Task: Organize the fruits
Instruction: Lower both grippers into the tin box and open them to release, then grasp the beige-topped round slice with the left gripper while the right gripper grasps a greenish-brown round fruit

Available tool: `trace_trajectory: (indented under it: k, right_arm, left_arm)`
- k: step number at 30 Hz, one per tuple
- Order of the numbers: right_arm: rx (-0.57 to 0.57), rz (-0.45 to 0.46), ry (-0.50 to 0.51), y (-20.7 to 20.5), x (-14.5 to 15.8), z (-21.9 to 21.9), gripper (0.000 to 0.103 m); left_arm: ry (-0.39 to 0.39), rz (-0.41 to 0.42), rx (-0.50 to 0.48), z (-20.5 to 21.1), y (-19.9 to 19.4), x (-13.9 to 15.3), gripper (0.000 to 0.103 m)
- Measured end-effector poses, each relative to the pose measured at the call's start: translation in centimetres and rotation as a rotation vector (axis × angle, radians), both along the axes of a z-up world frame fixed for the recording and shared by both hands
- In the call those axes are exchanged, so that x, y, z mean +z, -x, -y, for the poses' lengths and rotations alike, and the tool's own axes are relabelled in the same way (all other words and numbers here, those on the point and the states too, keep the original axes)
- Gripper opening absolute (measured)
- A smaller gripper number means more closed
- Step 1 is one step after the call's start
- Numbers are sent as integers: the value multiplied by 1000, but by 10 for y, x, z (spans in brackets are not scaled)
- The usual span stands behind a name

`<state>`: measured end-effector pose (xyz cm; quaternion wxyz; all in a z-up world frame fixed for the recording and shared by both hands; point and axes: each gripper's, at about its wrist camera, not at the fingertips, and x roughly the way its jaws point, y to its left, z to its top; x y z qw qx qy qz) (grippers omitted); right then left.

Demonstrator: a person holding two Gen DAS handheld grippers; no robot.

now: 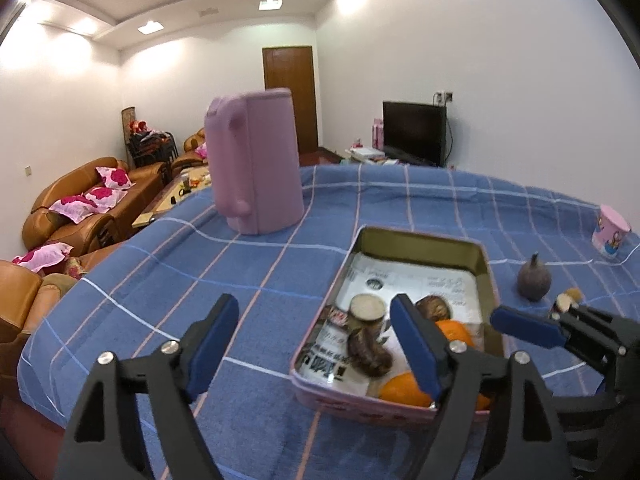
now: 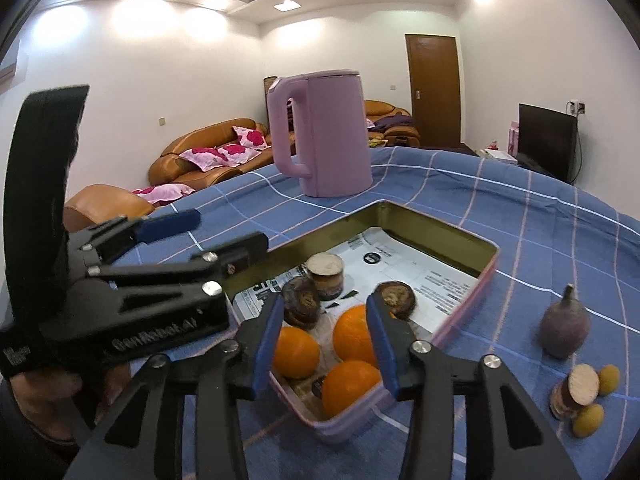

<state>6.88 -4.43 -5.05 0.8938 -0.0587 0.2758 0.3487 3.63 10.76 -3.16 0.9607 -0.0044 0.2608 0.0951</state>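
Here the pink-walled tin tray (image 2: 486,276) sits on the blue checked cloth of the desk (image 1: 256,256), lined with printed paper, and holds the fruits: three oranges (image 2: 354,338) crowd its near corner, with brown cut root pieces (image 2: 326,274) just behind them. In the left wrist view only parts of two oranges show, the rest masked by the left gripper's own blue pad. The left gripper (image 1: 316,346) is spread wide, nothing between its fingers, one finger over bare cloth and the other over the tray's near end. The right gripper (image 2: 322,338) stands partly apart above the oranges, its pads not touching any fruit; whether it hangs clear above them or down among them is hard to judge. Right of the tray, on the cloth, stand a dark purple pointed fruit (image 2: 564,330), a cut brown piece (image 2: 576,394) and two small yellow fruits (image 2: 588,420), the last partly hidden behind the cut piece. A lilac kettle (image 2: 324,132) rises beyond the tray. A pink cup (image 1: 612,236) sits at the far right, near the picture's edge.
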Motion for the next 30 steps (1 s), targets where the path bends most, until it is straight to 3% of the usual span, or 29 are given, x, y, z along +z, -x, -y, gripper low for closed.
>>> trace_trajectory:
  k: [11, 17, 24, 30]
  right_arm:
    - [-227, 17, 59, 6, 2, 99, 47]
    - [-381, -46, 123, -9, -4, 150, 47]
    - [-398, -140, 178, -28, -17, 157, 47]
    - [-380, -162, 195, -36, -21, 152, 47]
  left_arm:
    - [-20, 0, -117, 61, -6, 5, 85]
    - [-35, -29, -196, 102, -15, -1, 85]
    - [-67, -53, -236, 131, -28, -6, 85]
    - [-72, -79, -258, 141, -39, -11, 85]
